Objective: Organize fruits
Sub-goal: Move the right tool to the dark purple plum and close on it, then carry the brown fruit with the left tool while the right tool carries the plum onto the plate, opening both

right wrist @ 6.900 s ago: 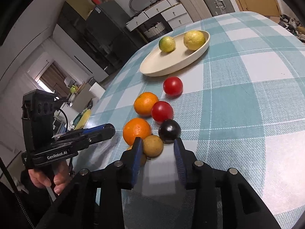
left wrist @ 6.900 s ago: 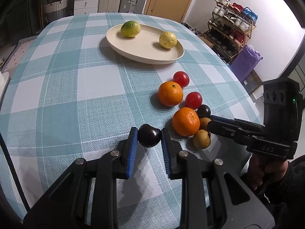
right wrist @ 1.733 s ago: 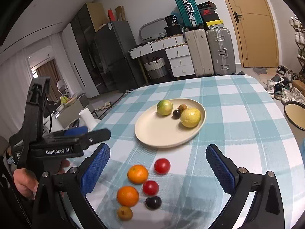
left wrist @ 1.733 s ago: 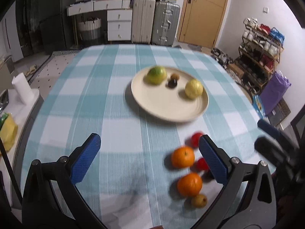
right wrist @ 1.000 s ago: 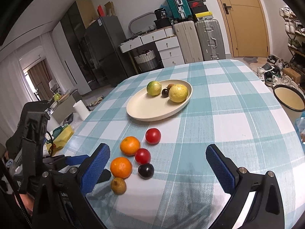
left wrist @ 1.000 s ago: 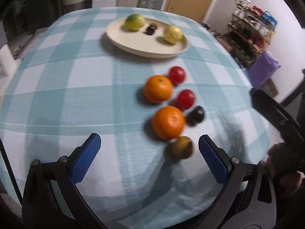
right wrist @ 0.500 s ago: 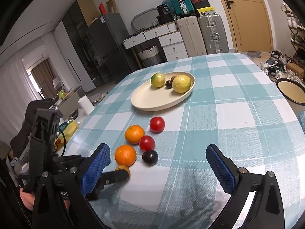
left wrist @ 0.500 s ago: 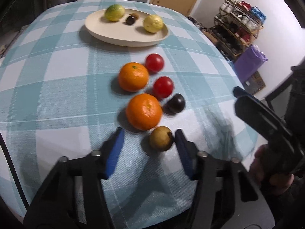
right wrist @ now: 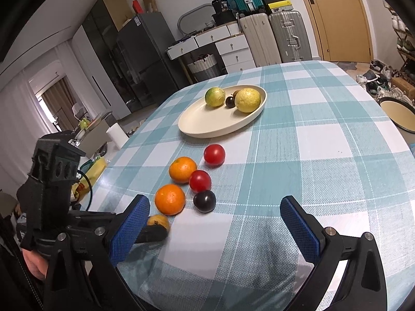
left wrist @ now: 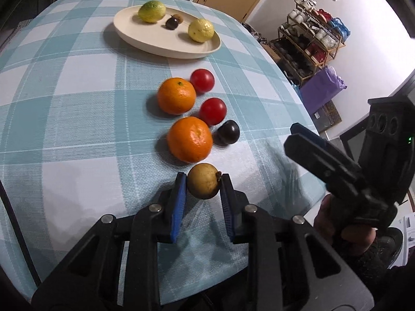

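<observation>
left gripper [left wrist: 203, 181]: jaws closed, gripping | right gripper [right wrist: 215, 216]: jaws spread wide

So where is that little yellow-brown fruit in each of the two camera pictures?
Left wrist view: the yellow-brown fruit sits low in the middle, between the left gripper's blue pads.
Right wrist view: the same fruit peeks out at lower left, partly hidden behind a blue pad.
Shared landmark: the nearest orange, just beyond it.

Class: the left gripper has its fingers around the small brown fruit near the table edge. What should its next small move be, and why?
Probably lift: the left gripper has its pads against both sides of the brown fruit, and two small fruits already lie on the plate.
</observation>
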